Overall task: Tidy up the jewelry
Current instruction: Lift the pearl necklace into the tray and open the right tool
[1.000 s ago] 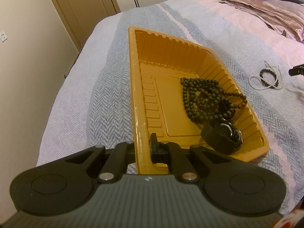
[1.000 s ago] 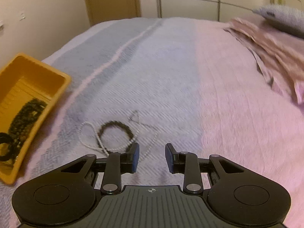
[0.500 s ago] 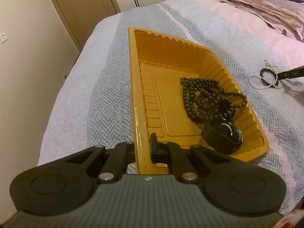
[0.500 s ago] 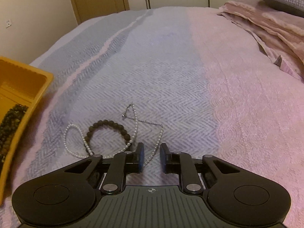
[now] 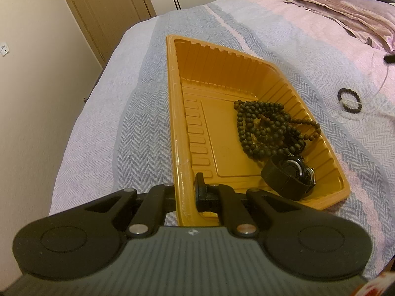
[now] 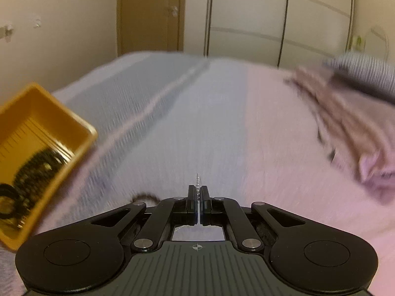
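An orange plastic tray (image 5: pixel 172 98) lies on the bed with a dark bead necklace (image 5: pixel 266 128) and a black watch (image 5: pixel 288 175) inside. My left gripper (image 5: pixel 185 190) is shut on the tray's near left wall. My right gripper (image 6: pixel 198 192) is shut on a thin pearl chain (image 6: pixel 197 180), raised above the bed, and the strand hangs down from its tip (image 5: pixel 381 83). A dark bead bracelet (image 5: pixel 349 100) lies on the cover right of the tray, and in the blurred right wrist view it is half hidden behind the fingers (image 6: pixel 144 197).
The bed has a grey and pink cover (image 5: pixel 98 135). A pink folded blanket (image 5: pixel 345 7) and a pillow lie at the far right. A cream wall (image 5: pixel 37 86) runs close along the bed's left edge, with a brown door (image 5: pixel 108 7) beyond.
My right gripper has shut on the pearl chain and risen, lifting the strand off the cover while the dark bracelet stays behind. The left gripper and tray have not moved.
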Demonstrator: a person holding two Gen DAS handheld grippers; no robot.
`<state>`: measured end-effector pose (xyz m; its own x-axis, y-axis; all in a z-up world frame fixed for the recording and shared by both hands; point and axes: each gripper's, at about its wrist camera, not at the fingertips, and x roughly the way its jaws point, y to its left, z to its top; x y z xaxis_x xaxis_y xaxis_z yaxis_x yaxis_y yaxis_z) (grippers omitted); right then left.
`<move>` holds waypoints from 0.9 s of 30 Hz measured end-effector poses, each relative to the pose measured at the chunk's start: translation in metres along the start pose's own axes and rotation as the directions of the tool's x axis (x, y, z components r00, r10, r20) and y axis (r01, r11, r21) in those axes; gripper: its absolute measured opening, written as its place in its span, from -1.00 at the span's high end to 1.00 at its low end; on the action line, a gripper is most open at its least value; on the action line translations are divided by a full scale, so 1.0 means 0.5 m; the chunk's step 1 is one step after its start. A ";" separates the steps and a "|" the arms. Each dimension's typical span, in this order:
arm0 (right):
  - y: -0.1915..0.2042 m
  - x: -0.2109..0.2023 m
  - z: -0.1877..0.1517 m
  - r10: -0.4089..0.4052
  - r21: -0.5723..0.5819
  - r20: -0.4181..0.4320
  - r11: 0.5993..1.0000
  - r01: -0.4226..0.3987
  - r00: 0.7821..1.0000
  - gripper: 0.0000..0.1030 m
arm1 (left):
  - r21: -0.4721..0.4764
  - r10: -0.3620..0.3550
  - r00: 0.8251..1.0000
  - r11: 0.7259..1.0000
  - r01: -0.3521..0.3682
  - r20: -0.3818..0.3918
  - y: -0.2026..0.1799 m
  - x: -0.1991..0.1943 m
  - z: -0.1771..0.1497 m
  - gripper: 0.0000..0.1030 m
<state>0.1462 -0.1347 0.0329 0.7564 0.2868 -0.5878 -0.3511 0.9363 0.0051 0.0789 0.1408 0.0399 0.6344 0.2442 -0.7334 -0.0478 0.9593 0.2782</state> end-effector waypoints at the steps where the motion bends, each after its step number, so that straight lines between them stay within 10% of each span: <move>1: 0.001 -0.015 0.010 -0.002 -0.011 0.018 1.000 0.002 1.000 0.97 | 0.000 0.000 1.000 1.000 0.000 0.000 0.000 0.000 0.000 0.92; 15: 0.051 -0.130 0.110 0.054 -0.159 0.134 0.987 -0.032 0.989 0.97 | -0.001 -0.003 1.000 1.000 0.003 0.004 -0.001 -0.002 0.001 0.91; 27: 0.168 -0.166 0.180 0.259 -0.276 0.154 0.938 -0.210 0.954 0.97 | -0.004 -0.007 1.000 1.000 0.007 0.003 0.001 -0.001 -0.001 0.91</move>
<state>0.1037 -0.0615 0.1546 0.7155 0.5468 -0.4348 -0.6404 0.7621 -0.0954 0.0782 0.1413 0.0401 0.6368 0.2372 -0.7336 -0.0467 0.9616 0.2704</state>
